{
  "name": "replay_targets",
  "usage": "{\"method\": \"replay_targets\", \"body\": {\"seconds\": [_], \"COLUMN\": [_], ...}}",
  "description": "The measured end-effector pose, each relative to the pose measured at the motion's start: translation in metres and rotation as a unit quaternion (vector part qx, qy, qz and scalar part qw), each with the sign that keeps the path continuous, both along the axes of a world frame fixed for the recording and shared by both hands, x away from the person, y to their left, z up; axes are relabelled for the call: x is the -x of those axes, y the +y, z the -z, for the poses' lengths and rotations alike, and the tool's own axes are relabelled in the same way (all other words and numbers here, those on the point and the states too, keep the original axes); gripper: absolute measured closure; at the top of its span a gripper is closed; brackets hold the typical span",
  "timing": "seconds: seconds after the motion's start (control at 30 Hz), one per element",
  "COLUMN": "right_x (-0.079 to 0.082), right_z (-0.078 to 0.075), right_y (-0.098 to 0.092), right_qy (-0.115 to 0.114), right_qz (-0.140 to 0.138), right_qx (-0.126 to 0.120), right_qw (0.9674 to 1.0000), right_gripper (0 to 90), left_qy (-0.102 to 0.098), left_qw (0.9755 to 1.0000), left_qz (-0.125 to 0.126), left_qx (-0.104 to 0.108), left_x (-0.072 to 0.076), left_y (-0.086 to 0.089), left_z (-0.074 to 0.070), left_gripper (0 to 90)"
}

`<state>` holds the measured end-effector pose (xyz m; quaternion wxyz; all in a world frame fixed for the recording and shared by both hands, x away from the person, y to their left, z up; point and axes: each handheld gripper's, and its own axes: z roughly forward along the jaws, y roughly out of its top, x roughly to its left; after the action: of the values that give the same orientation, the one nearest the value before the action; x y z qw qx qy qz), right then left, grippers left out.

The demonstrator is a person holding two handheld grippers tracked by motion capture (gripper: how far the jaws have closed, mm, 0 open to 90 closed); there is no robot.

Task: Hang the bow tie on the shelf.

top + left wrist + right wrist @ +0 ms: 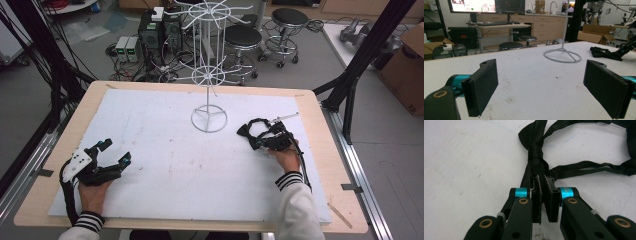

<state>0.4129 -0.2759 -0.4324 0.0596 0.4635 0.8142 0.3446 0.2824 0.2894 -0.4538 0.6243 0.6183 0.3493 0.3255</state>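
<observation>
A black bow tie (245, 131) with a thin neck strap (260, 121) lies on the white mat (165, 165), right of centre. My right gripper (260, 141) is shut on the bow tie's knot; in the right gripper view the jaws pinch the fabric (535, 157) at the tips (543, 180), and the strap (584, 166) loops off to the right. My left gripper (116, 151) rests at the mat's left side, open and holding nothing; its pads (484, 85) stand wide apart. The left gripper view shows the bow tie (602, 53) far off.
A white wire display stand (209, 60) with hooked arms rises from a ring base (209, 119) at the middle back of the mat, also seen as the stand base (562, 55). Stools, computers and cables stand beyond the table. A cardboard box (407, 70) sits at the right.
</observation>
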Motion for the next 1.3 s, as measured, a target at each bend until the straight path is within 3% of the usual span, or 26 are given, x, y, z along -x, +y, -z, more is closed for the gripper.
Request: {"method": "replay_targets", "body": {"seconds": [0.37, 0.5, 0.73, 0.83, 0.9, 0.93, 0.97, 1.0, 1.27, 1.3], "right_x": [0.006, 0.008, 0.012, 0.016, 0.018, 0.020, 0.020, 0.022, 0.031, 0.031], "right_z": [-0.007, -0.010, -0.019, -0.028, -0.030, -0.035, -0.035, -0.039, -0.052, -0.052], "right_y": [0.005, 0.006, 0.008, 0.009, 0.010, 0.009, 0.009, 0.009, 0.005, 0.005], "right_qy": [-0.022, -0.029, -0.061, -0.089, -0.095, -0.116, -0.116, -0.129, -0.159, -0.159], "right_qz": [-0.013, -0.011, -0.014, -0.012, -0.010, -0.006, -0.006, -0.002, 0.012, 0.012], "right_qx": [0.013, 0.009, -0.008, -0.031, -0.040, -0.059, -0.059, -0.075, -0.132, -0.132], "right_qw": [0.9996, 0.9995, 0.9980, 0.9955, 0.9946, 0.9915, 0.9915, 0.9888, 0.9784, 0.9784], "right_gripper": [85.5, 85.6, 85.6, 85.7, 85.7, 85.7, 85.7, 85.7, 85.7, 85.7], "left_qy": [-0.001, -0.001, -0.001, -0.001, -0.001, -0.001, -0.001, -0.001, -0.001, -0.001], "left_qw": [1.0000, 1.0000, 1.0000, 1.0000, 1.0000, 1.0000, 1.0000, 1.0000, 1.0000, 1.0000], "left_qz": [0.000, 0.000, 0.000, 0.000, 0.000, -0.001, -0.001, 0.000, 0.000, 0.000], "left_qx": [-0.001, -0.002, -0.004, -0.005, -0.005, -0.005, -0.005, -0.006, -0.006, -0.006], "left_x": [0.000, 0.000, 0.000, 0.000, 0.000, 0.000, 0.000, 0.000, 0.000, 0.000], "left_y": [0.000, 0.000, 0.000, 0.000, 0.000, 0.000, 0.000, 0.000, -0.001, -0.001], "left_z": [0.000, 0.000, 0.000, 0.000, 0.000, 0.000, 0.000, 0.000, 0.000, 0.000], "left_gripper": [12.8, 12.9, 12.8, 12.9, 12.9, 12.8, 12.8, 12.9, 12.9, 12.8]}}
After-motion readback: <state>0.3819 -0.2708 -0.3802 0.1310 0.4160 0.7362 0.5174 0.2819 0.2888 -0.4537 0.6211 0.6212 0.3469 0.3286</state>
